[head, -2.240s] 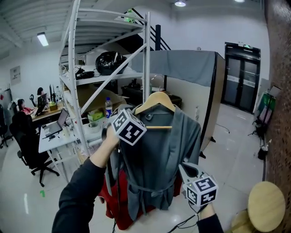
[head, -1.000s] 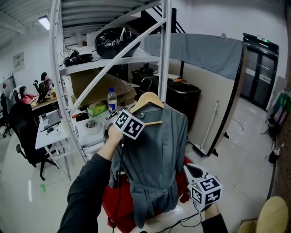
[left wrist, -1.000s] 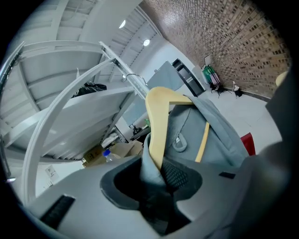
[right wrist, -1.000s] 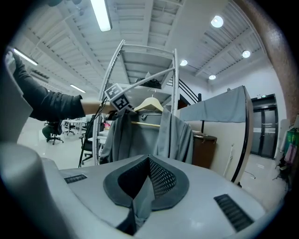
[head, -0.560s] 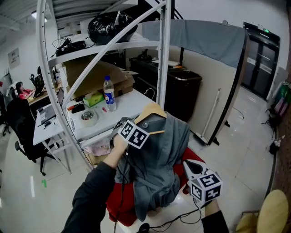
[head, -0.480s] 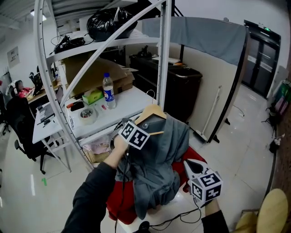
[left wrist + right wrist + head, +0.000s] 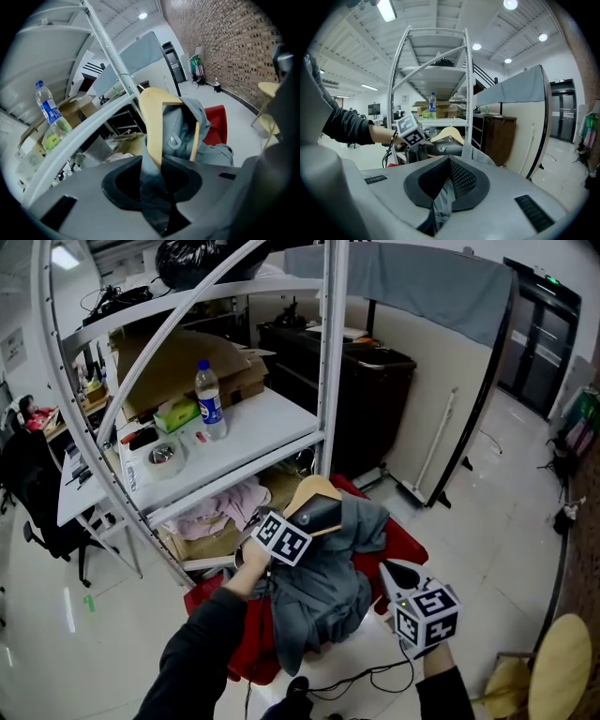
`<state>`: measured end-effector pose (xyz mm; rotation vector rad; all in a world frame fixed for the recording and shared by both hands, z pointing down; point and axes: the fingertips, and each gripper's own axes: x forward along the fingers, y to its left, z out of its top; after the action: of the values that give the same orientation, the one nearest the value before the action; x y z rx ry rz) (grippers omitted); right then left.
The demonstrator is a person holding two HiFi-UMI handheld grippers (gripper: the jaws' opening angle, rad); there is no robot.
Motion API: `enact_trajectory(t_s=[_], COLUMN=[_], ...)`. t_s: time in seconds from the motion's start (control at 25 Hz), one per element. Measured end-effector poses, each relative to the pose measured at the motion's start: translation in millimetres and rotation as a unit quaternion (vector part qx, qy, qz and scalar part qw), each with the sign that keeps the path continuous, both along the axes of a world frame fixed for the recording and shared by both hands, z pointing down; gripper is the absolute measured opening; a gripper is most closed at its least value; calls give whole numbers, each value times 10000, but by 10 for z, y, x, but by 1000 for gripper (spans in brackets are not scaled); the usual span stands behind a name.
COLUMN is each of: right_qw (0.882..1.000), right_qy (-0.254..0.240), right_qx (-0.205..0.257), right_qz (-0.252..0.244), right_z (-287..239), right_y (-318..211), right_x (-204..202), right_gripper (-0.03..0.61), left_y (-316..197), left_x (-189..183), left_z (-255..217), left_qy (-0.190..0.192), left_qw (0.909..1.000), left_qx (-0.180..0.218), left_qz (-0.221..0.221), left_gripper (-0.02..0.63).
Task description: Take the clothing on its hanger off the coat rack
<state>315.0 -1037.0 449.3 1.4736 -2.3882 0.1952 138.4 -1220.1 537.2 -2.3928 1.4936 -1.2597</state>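
Observation:
A grey garment [image 7: 323, 594] on a wooden hanger [image 7: 314, 491] is off the white metal rack [image 7: 330, 352] and sits low, bunched over a red seat [image 7: 405, 545]. My left gripper [image 7: 314, 518] grips the hanger's shoulder together with the grey cloth, and its jaws are closing. The left gripper view shows the hanger [image 7: 154, 115] and cloth [image 7: 180, 131] running into the jaws of the left gripper [image 7: 157, 187]. My right gripper [image 7: 390, 571] is at the garment's right edge. In the right gripper view, grey fabric [image 7: 440, 204] is pinched in the right gripper [image 7: 443, 190].
The rack's white shelf [image 7: 253, 442] carries a water bottle [image 7: 208, 399], a tape roll [image 7: 161, 456] and a cardboard box. A black cabinet [image 7: 375, 381] stands behind. Cables [image 7: 375, 676] lie on the floor, and a round wooden stool [image 7: 561, 673] is at the lower right.
The hanger with the garment has come down from chest height to just over the red seat, and the cloth has bunched up. Both grippers kept their hold.

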Motion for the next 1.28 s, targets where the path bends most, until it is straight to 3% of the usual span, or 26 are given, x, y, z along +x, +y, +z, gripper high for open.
enact_trajectory(t_s=[0.28,0.56,0.76,0.84,0.88,1.08,1.12,1.2,1.28], right_qw=[9996,9987,9979,9977,9977,9977,9977,9977,9977], right_qy=[41,59,54,40,35,9,4,-12,-31], right_qx=[-263,-494,-632,-665,-676,-680,-675,-665,-656], right_qz=[83,145,104,87,79,-23,-48,-102,-145], right_z=[290,584,755,804,817,813,810,807,815], right_y=[-116,-251,-294,-310,-320,-392,-408,-443,-483], right_x=[-3,-12,-90,-126,-142,-257,-283,-338,-398], right_gripper=[-14,-13,-13,-13,-13,-13,-13,-14,-14], left_y=[137,153,174,195,213,395,455,606,757], left_x=[116,50,-23,-47,-57,-96,-101,-114,-85], left_z=[1052,1736,1967,2034,2028,1698,1603,1413,1189], left_qy=[-78,395,408,355,429,1106,1281,1727,2249], left_qw=[9964,9881,9883,9901,9906,9869,9842,9755,9648], left_qx=[-842,-1468,-1420,-1282,-1202,-1014,-1055,-1209,-1281], left_qz=[115,-229,-373,-440,-490,-596,-612,-628,-461], left_gripper=[115,114,124,169,237,250,225,20,18])
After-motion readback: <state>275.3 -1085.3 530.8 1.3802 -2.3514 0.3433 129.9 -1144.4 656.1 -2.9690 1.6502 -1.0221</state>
